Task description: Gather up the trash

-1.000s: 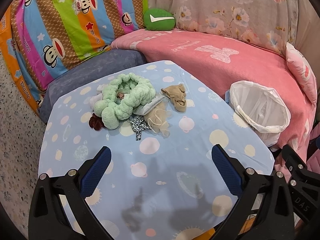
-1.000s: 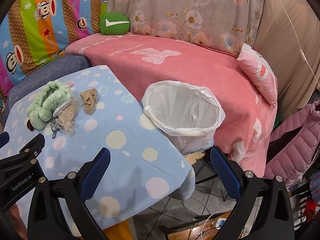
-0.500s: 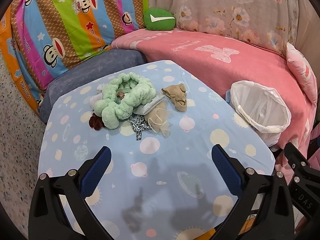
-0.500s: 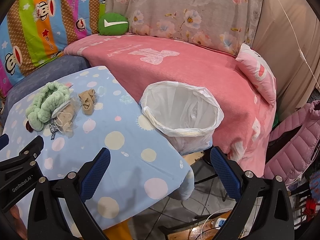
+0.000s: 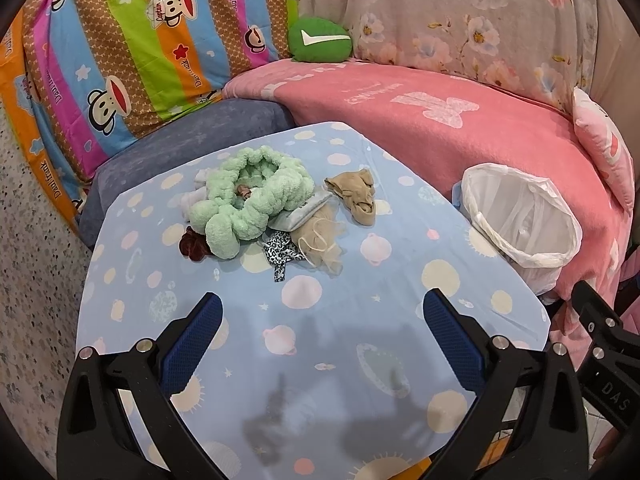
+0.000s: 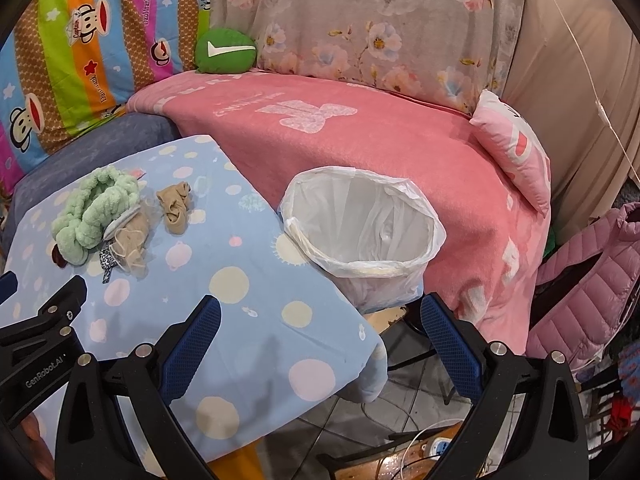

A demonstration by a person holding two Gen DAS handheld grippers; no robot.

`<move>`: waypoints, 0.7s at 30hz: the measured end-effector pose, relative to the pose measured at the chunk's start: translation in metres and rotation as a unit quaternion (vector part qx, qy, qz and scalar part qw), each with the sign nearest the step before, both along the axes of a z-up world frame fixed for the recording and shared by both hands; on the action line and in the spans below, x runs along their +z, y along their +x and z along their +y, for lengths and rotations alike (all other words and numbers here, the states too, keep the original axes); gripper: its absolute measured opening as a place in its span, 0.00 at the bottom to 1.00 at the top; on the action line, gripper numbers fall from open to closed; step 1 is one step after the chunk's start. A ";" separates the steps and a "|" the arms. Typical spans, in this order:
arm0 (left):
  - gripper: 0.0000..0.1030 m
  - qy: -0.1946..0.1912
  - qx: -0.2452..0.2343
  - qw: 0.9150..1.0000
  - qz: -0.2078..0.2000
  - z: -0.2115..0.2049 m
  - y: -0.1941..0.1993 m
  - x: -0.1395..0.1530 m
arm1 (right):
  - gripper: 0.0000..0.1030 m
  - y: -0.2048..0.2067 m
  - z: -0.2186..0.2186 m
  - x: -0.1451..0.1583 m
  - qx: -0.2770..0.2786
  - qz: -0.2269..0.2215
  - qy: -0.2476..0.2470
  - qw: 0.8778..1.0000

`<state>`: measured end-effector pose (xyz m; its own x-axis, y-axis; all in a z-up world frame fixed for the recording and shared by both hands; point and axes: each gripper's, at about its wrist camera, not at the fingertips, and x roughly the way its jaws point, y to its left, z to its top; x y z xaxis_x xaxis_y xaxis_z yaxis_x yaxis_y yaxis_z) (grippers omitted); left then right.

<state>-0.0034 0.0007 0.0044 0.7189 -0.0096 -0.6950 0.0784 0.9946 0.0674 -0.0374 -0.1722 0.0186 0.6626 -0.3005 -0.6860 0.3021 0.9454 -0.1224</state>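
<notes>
Where the pile [image 5: 256,212] sits at 11 o'clock on the blue tablecloth [image 5: 320,320], a green fluffy band [image 5: 248,200] hides the small items beneath; these are hard to identify. A beige sock [image 5: 356,196] lies just beside it. Left gripper [image 5: 322,312] and right gripper [image 6: 320,314]: jaws spread wide, empty, touching nothing. Lined bin [image 6: 360,232] stands at 2 o'clock against the pink blanket [image 6: 360,140].

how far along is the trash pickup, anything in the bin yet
Barely started. Done: nothing visible; the white-lined bin looks empty as far as its inside shows. In hand: nothing; the left gripper and right gripper are both open over the tablecloth. Left: the whole pile, with the green fluffy band, beige sock, tulle piece, leopard-print scrap and dark red scrunchie.
</notes>
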 end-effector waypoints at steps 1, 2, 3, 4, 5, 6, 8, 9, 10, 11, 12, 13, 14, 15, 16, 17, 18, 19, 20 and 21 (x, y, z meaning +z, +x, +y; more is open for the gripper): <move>0.93 0.000 -0.001 1.000 0.000 0.000 0.000 0.000 | 0.94 0.001 -0.001 0.001 0.000 0.000 0.000 1.000; 0.93 -0.001 -0.002 1.000 0.001 0.000 0.000 0.000 | 0.94 0.000 0.001 0.000 0.000 0.000 -0.001 1.000; 0.93 -0.003 -0.003 1.000 0.002 0.000 0.001 -0.001 | 0.94 0.001 0.000 0.001 -0.001 0.000 -0.001 1.000; 0.93 -0.004 -0.004 1.000 0.003 0.001 0.001 -0.001 | 0.94 0.001 0.000 0.001 -0.001 -0.001 -0.001 1.000; 0.93 -0.004 -0.005 1.000 0.002 0.001 0.001 -0.001 | 0.94 0.001 0.000 0.001 -0.001 -0.001 0.000 1.000; 0.93 -0.004 -0.006 1.000 0.001 0.001 0.001 -0.001 | 0.94 0.001 0.003 0.000 -0.001 -0.002 0.000 1.000; 0.93 -0.004 -0.008 1.000 -0.003 0.002 0.001 -0.001 | 0.94 0.003 0.004 0.000 -0.002 -0.001 0.000 1.000; 0.93 -0.008 -0.011 1.000 -0.008 0.002 0.000 -0.001 | 0.94 0.001 0.004 0.000 -0.001 -0.001 -0.001 1.000; 0.93 -0.008 -0.008 1.000 -0.011 0.003 0.000 0.000 | 0.94 0.001 0.004 0.000 -0.001 -0.001 -0.001 1.000; 0.93 -0.009 -0.006 1.000 -0.011 0.003 0.000 0.000 | 0.94 0.002 0.004 0.000 -0.001 -0.001 -0.001 1.000; 0.93 -0.011 -0.007 1.000 -0.008 0.003 0.002 0.000 | 0.94 0.002 0.004 0.000 -0.001 -0.001 -0.001 1.000; 0.93 -0.013 -0.008 1.000 -0.005 0.004 0.003 -0.001 | 0.94 0.002 0.005 0.000 0.000 -0.001 -0.002 1.000; 0.93 -0.015 -0.008 1.000 -0.001 0.005 0.005 -0.002 | 0.94 0.004 0.005 0.000 -0.001 -0.001 -0.004 1.000; 0.93 -0.016 -0.007 1.000 0.001 0.006 0.007 -0.003 | 0.94 0.004 0.007 -0.001 -0.001 0.000 -0.006 1.000; 0.93 -0.016 -0.005 1.000 0.001 0.007 0.008 -0.003 | 0.94 0.006 0.008 -0.002 -0.001 0.001 -0.006 1.000; 0.93 -0.015 -0.003 1.000 0.002 0.009 0.010 -0.004 | 0.94 0.007 0.007 -0.002 -0.002 0.001 -0.007 1.000; 0.93 -0.015 -0.002 1.000 0.002 0.010 0.012 -0.005 | 0.94 0.007 0.009 -0.003 -0.003 0.001 -0.006 1.000; 0.93 -0.014 -0.001 1.000 0.002 0.012 0.014 -0.006 | 0.94 0.008 0.010 -0.003 -0.004 0.001 -0.006 1.000; 0.93 -0.013 0.000 1.000 0.003 0.014 0.016 -0.007 | 0.94 0.008 0.009 -0.003 -0.004 0.001 -0.007 1.000; 0.93 -0.014 0.001 1.000 0.005 0.016 0.019 -0.008 | 0.94 0.010 0.010 -0.004 -0.005 0.000 -0.007 1.000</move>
<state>0.0151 0.0167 -0.0039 0.7126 -0.0279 -0.7010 0.0775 0.9962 0.0391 -0.0276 -0.1622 0.0144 0.6590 -0.3166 -0.6822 0.3121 0.9404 -0.1349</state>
